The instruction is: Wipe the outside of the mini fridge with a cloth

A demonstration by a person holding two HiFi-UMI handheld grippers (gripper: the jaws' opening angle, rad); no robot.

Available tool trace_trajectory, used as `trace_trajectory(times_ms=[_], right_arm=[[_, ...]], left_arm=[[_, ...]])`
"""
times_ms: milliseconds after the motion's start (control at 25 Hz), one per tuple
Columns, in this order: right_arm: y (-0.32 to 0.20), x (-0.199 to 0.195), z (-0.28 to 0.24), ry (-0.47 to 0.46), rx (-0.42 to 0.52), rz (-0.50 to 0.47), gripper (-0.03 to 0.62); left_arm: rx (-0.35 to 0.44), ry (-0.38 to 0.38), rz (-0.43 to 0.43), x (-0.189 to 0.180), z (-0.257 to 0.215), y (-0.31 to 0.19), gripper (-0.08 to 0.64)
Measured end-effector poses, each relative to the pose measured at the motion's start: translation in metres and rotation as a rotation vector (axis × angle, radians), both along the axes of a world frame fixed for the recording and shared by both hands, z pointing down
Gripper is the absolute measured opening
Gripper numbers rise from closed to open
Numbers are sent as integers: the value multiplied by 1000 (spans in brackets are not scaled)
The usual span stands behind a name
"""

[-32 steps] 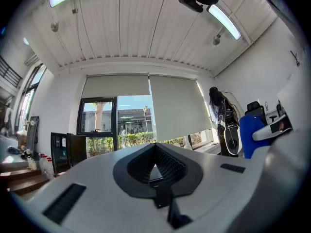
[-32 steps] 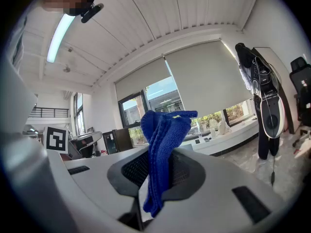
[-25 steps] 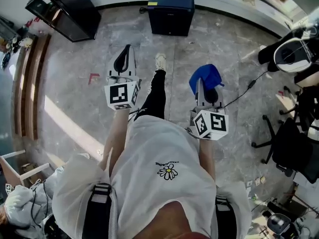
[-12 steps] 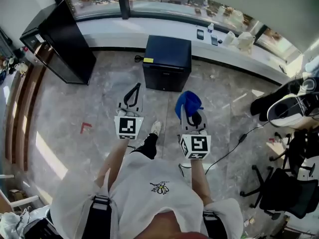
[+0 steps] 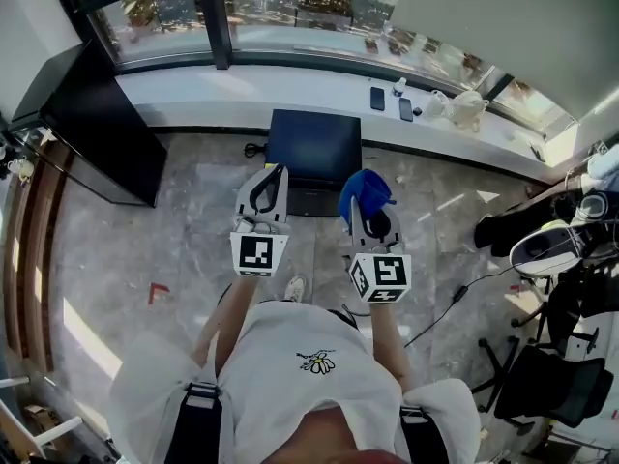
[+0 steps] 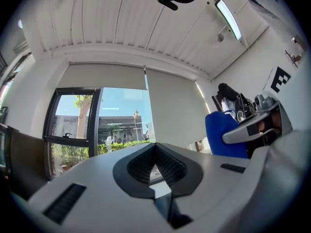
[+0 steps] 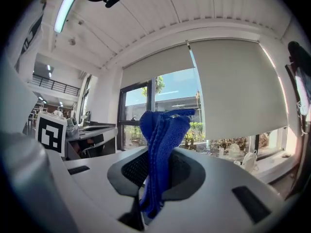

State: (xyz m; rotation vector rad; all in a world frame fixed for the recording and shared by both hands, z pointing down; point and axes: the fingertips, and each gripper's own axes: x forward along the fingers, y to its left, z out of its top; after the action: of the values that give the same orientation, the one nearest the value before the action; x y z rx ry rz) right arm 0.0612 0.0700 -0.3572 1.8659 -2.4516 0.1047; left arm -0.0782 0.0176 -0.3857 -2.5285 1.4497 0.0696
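The black mini fridge point(image 5: 314, 148) stands on the stone floor against the low window ledge, just ahead of both grippers in the head view. My left gripper point(image 5: 280, 170) is shut with nothing in it, its tips over the fridge's front left corner. In the left gripper view the left gripper point(image 6: 156, 149) points up at the window and ceiling. My right gripper point(image 5: 356, 206) is shut on a blue cloth point(image 5: 366, 191), which bunches above the jaws by the fridge's right front corner. The right gripper point(image 7: 158, 164) pinches the blue cloth point(image 7: 163, 140) upright between its pads.
A tall black cabinet point(image 5: 97, 124) stands at the left. The white ledge point(image 5: 193, 85) carries phones point(image 5: 375, 98) and a pale bag point(image 5: 462, 109). Office chairs point(image 5: 546, 380) and a floor cable point(image 5: 455, 293) are at the right. A red mark point(image 5: 158, 291) is on the floor.
The person has walked toward the mini fridge, which now lies right in front of both grippers. Both grippers stay held as before, the cloth still in the right one.
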Motion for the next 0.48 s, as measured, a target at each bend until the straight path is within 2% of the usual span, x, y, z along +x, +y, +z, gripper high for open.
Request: trace_trajectory(times_ms=[160,280,360,480], right_arm=[[-26,10,-2,-13,2,-5,75],[-45,18,7,-41,-9,-21,75],[-52,21,9,-46,-15,-42,75],[-64,23,0,-46,7,-75,75]], left_arm=[[-48,-21,-3,16,13,-23,5],[-37,0,-16,26,16,-37,5],[-61,12,-17,31,18,-36,5],[-65,7,-25,39,16,-41,5]])
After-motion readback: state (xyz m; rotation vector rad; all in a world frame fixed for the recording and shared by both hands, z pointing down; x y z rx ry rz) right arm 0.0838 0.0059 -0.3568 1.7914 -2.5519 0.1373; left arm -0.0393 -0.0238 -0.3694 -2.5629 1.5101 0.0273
